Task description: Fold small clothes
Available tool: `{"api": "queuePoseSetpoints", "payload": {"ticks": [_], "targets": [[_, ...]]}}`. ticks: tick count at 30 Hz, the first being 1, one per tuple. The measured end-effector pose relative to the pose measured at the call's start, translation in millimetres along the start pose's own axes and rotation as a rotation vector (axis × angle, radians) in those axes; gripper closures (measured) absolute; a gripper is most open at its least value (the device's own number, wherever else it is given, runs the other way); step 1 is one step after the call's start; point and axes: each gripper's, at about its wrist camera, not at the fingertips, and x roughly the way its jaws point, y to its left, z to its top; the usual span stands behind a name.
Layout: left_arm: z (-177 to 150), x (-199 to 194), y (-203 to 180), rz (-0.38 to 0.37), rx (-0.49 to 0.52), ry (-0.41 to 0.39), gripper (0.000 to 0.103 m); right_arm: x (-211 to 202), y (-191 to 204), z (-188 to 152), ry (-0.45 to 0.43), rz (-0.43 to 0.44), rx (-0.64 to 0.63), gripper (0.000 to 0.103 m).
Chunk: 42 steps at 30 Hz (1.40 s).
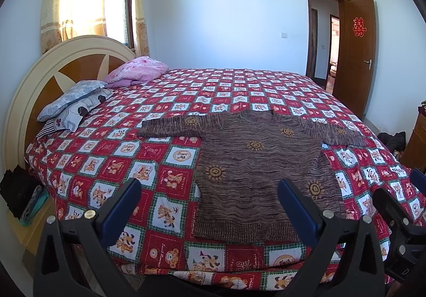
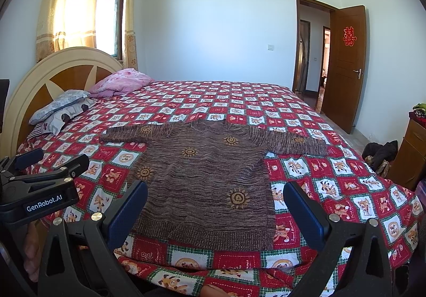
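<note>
Checkered bedspread holds flat brown sun-patterned sweater; both grippers, left gripper and right gripper, gape empty.

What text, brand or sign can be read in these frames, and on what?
"GenRobot.AI": label on the left gripper body, right wrist view.
"囍": red double-happiness sign on the open door.
Print on the bedspread squares: too small and blurred to read reliably.

One brown sweater, one bed, three pillows, two tongs, one door, one window
</note>
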Motion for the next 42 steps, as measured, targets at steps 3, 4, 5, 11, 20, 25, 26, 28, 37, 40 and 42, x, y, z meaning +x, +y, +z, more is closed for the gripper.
{"api": "queuePoseSetpoints", "payload": {"ticks": [3, 4, 5, 11, 20, 25, 26, 28, 37, 40, 42], "targets": [[0, 0, 0, 0.000, 0.001, -0.001, 0.000, 0, 2, -1, 0.000, 0.002, -0.004, 0.001], [0, 0, 0, 0.001, 0.001, 0.000, 0.000, 0, 2, -1, 0.001, 0.002, -0.005, 0.001], [0, 0, 0, 0.000, -0.001, 0.000, 0.000, 0, 3, 0, 0.001, 0.004, -0.007, 0.001], [0, 0, 0, 0.000, 0.000, 0.001, 0.000, 1, 2, 0, -0.006, 0.009, -0.009, 0.001], [-8, 11, 0, 0.001, 0.002, 0.021, 0.000, 8, -2, 1, -0.004, 0.029, -0.014, 0.001], [-6, 20, 0, 0.014, 0.008, 0.016, 0.000, 24, -8, 1, -0.003, 0.036, -0.016, 0.001], [-4, 22, 0, 0.017, 0.011, 0.017, 0.000, 29, -10, 1, 0.005, 0.034, -0.012, 0.001], [-2, 30, 0, 0.036, 0.013, 0.020, 0.000, 40, -15, 1, 0.019, 0.031, -0.001, 0.001], [10, 79, -6, 0.067, 0.025, 0.047, 0.000, 95, -50, 1, 0.085, -0.006, 0.040, 0.001], [15, 100, -11, 0.073, 0.031, 0.062, 0.000, 116, -68, 4, 0.108, -0.033, 0.073, 0.001], [18, 115, -15, 0.070, 0.035, 0.077, 0.000, 129, -78, 5, 0.123, -0.056, 0.087, 0.001]]}}
